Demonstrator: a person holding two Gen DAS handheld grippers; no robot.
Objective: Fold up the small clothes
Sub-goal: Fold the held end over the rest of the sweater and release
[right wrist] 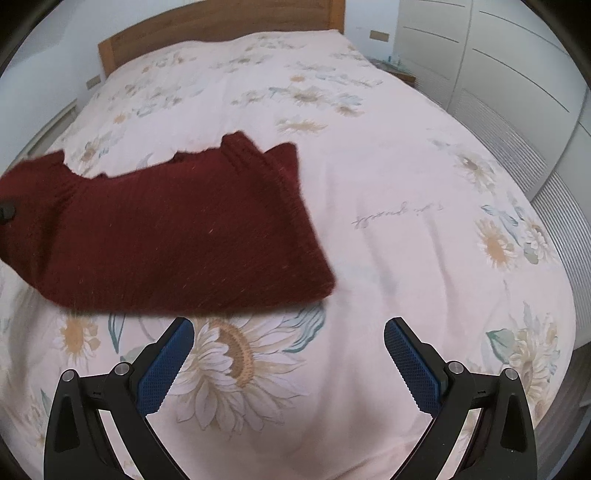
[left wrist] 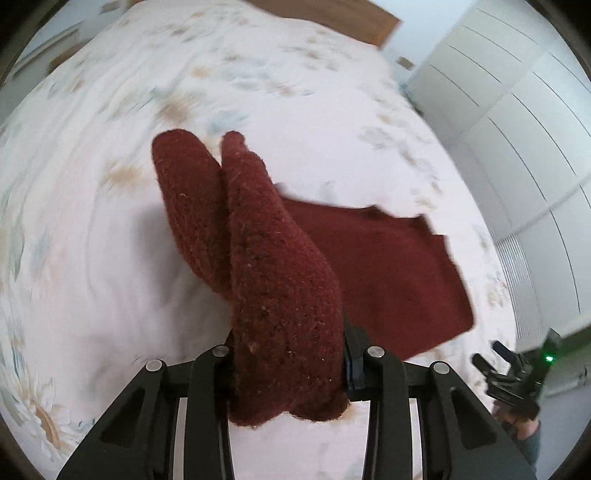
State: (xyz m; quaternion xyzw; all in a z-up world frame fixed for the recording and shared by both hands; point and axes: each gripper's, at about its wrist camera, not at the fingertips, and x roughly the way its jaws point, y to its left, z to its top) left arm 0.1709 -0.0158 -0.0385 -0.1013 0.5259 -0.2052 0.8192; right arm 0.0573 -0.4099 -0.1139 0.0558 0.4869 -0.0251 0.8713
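A dark red knitted garment [left wrist: 388, 266] lies partly flat on the flowered bedspread [left wrist: 110, 258]. One edge of it is bunched and lifted off the bed, pinched between the fingers of my left gripper [left wrist: 288, 354], which is shut on it; the fabric hides the pads. In the right wrist view the same garment [right wrist: 166, 236] spreads across the left half of the bed, its left end raised. My right gripper [right wrist: 290, 328] hovers open just in front of the garment's near edge, blue pads [right wrist: 166, 369] wide apart with nothing between them. It also shows at the left wrist view's lower right as the right gripper [left wrist: 517, 380].
The bedspread [right wrist: 406, 166] covers the whole bed, with a wooden headboard [right wrist: 221, 26] at the far end. White wardrobe doors [right wrist: 498, 55] stand along the bed's right side, close to its edge.
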